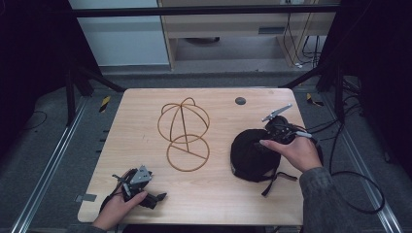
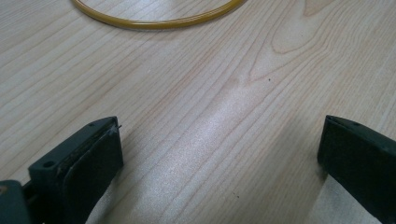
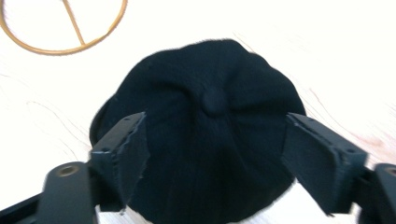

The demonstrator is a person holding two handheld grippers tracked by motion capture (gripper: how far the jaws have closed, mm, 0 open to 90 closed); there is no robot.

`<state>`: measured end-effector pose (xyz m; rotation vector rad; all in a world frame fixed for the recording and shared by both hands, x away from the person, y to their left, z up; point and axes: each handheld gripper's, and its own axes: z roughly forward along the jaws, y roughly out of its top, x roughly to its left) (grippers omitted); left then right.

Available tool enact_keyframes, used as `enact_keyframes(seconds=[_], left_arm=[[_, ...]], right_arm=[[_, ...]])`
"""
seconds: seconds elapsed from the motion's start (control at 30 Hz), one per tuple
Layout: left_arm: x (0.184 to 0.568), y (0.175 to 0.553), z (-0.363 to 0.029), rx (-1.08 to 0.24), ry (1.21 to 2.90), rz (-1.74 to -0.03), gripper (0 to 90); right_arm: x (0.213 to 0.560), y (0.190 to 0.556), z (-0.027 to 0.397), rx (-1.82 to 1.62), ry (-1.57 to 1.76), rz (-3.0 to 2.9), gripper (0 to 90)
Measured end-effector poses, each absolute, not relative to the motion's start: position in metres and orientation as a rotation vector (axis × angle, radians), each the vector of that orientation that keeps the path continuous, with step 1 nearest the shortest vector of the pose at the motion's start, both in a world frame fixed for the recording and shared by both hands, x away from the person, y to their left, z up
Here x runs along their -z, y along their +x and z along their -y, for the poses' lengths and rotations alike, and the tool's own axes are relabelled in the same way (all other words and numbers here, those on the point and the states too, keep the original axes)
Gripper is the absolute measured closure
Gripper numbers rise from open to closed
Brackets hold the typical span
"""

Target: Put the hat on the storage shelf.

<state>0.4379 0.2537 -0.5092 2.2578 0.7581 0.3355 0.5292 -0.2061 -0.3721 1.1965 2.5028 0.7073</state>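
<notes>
On the right half of the wooden table [image 1: 214, 194] lies a black cap [image 1: 252, 155], crown up, with its strap trailing toward the near edge, and the right gripper [image 1: 272, 131] is placed over it from the far right side. Seen along this gripper, its two black jaws stand wide apart, one at each side of the crown, and the small button [image 3: 215, 101] at the top of the cap [image 3: 205, 140] sits between them; nothing is pinched yet, though I cannot say for sure whether the pads already touch the cloth, because that view is a little blurred. Near the middle of the table stands a gold wire hat stand [image 1: 184, 130], a round base ring with a dome of bent wire above it, and it is bare: no cap is on it. The cap and the stand are apart from each other, with free wood between them. The left gripper [image 1: 155, 198] rests low at the near left corner, in the person's left hand [image 1: 116, 209]; its jaws are also wide open and hold nothing, and ahead of them I see plain wood and part of the stand's base ring [image 2: 159, 18]. My judgement is that the work, which looks like putting the cap on the stand, is at its beginning: the approach to the cap is made, but the closing on the crown, the lifting, the carrying to the stand and the setting down over the wire dome are all left to do.
</notes>
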Motion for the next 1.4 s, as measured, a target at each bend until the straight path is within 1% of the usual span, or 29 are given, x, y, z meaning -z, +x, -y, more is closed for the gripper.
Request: enact_keyframes(seconds=[0.03,0.07,0.1,0.13,0.2,0.23,0.27,0.33,0.4,0.43,0.47,0.5,0.6,0.87,0.9,1.4], left_arm=[[0.509,0.438,-0.254,-0.336,2.258,-0.758,0.0],[0.509,0.438,-0.254,-0.335,2.258,-0.758,0.0],[0.509,0.438,-0.254,-0.335,2.258,-0.758,0.0],[0.509,0.438,-0.254,-0.336,2.258,-0.758,0.0],[0.509,0.438,-0.254,-0.335,2.258,-0.758,0.0],[0.509,0.438,-0.254,-0.335,2.258,-0.758,0.0],[0.509,0.438,-0.254,-0.336,2.258,-0.758,0.0],[0.509,0.438,-0.253,-0.335,2.253,-0.761,0.0],[0.509,0.438,-0.253,-0.335,2.253,-0.761,0.0],[0.509,0.438,-0.253,-0.335,2.253,-0.761,0.0],[0.509,0.438,-0.253,-0.335,2.253,-0.761,0.0],[0.509,0.438,-0.253,-0.335,2.253,-0.761,0.0],[0.509,0.438,-0.253,-0.335,2.253,-0.761,0.0],[0.509,0.438,-0.254,-0.336,2.258,-0.758,0.0],[0.509,0.438,-0.254,-0.336,2.258,-0.758,0.0],[0.509,0.438,-0.254,-0.337,2.258,-0.76,0.0]], right_arm=[[0.372,0.529,0.206,-0.707,1.196,-2.503,25.0],[0.373,0.535,0.201,-0.691,1.182,-2.524,29.6],[0.373,0.535,0.201,-0.691,1.182,-2.524,29.6],[0.376,0.541,0.197,-0.653,1.179,-2.555,34.0],[0.379,0.546,0.195,-0.641,1.179,-2.568,37.2],[0.379,0.546,0.195,-0.641,1.179,-2.568,37.2],[0.383,0.551,0.192,-0.621,1.182,-2.582,41.5],[0.388,0.554,0.19,-0.594,1.18,-2.609,46.5],[0.391,0.556,0.189,-0.581,1.17,-2.622,56.9],[0.391,0.556,0.189,-0.581,1.17,-2.622,56.9],[0.392,0.557,0.189,-0.588,1.172,-2.631,67.0],[0.391,0.557,0.19,-0.59,1.163,-2.631,70.3],[0.389,0.556,0.191,-0.613,1.171,-2.638,72.4],[0.37,0.539,0.197,-0.732,1.142,-2.597,73.0],[0.361,0.534,0.199,-0.769,1.118,-2.571,72.9],[0.307,0.497,0.218,-1.0,1.046,-2.401,73.0]])
